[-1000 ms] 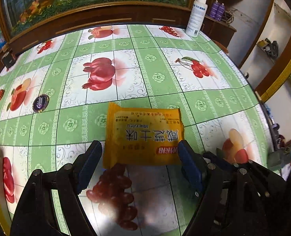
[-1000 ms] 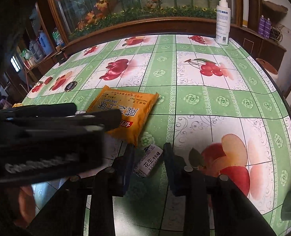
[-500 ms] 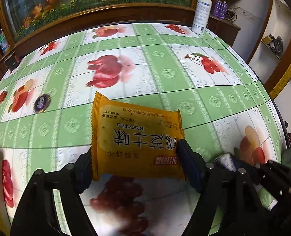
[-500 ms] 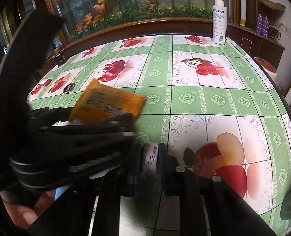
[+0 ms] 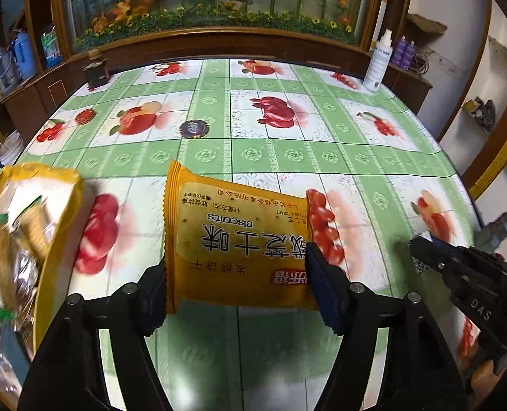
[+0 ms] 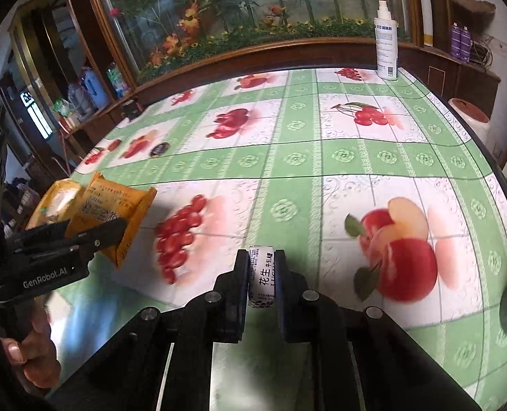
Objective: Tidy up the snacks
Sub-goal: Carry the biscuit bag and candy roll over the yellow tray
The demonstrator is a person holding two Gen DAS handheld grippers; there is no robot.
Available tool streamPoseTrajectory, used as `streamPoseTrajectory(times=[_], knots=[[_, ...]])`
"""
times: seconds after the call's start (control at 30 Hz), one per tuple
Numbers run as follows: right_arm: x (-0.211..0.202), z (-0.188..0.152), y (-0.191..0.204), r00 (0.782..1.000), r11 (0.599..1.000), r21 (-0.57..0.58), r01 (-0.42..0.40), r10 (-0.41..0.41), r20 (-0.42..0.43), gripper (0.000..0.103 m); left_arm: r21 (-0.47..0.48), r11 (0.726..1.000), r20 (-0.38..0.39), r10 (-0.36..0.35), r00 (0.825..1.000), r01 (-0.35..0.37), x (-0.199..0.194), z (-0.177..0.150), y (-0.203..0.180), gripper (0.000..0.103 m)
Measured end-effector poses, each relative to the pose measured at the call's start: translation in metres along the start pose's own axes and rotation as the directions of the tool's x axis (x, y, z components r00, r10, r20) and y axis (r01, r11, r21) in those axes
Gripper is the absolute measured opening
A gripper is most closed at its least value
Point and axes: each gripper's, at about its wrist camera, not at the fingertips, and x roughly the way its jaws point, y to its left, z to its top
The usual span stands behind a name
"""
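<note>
My left gripper (image 5: 239, 281) is shut on an orange biscuit packet (image 5: 236, 239) and holds it above the fruit-print tablecloth (image 5: 287, 157); the packet also shows in the right wrist view (image 6: 116, 212). A yellow container (image 5: 20, 239) with several snack packs stands at the left, also seen in the right wrist view (image 6: 58, 202). My right gripper (image 6: 262, 274) is shut on a small white candy pack (image 6: 262, 281) with Chinese print, held above the table. The right gripper shows at the right of the left wrist view (image 5: 458, 274).
A small dark round wrapped snack (image 5: 194, 128) lies mid-table, also in the right wrist view (image 6: 159, 149). A white spray bottle (image 6: 385, 41) stands at the far right corner. A wooden cabinet with artificial flowers (image 5: 202, 17) lines the far edge. The table edge curves at right (image 6: 493, 161).
Both grippers lifted their snacks off the table. The left gripper swung left with the biscuit packet, bringing the yellow container into view. The right gripper closed on the candy pack.
</note>
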Motion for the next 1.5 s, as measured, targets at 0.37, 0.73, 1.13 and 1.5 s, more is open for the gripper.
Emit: streamPoseTrajectory(times=[0.37,0.73,1.13,1.5], knots=[[-0.042,-0.031,0.051,0.983,0.983,0.016,-0.182,0.181,0.027,0.015,-0.058,0.997,0.106,0.062,0.993,-0.056,-0.083,-0.039,0.036,0.070],[-0.068,-0.040,0.121,0.945,0.945,-0.050,-0.323,0.324,0.032,0.014,-0.138,0.974,0.165,0.199,0.966,-0.177,-0.135,-0.070,0.086,0.070],[-0.072,-0.048,0.195,0.926,0.913,-0.162,-0.374,0.377,-0.014,0.015,-0.211,0.950,0.198,0.271,0.942,-0.229,-0.160,-0.092,0.126,0.070],[-0.067,-0.052,0.217,0.926,0.907,-0.192,-0.376,0.375,-0.039,0.015,-0.262,0.935,0.176,0.289,0.941,-0.239,-0.159,-0.101,0.154,0.070]])
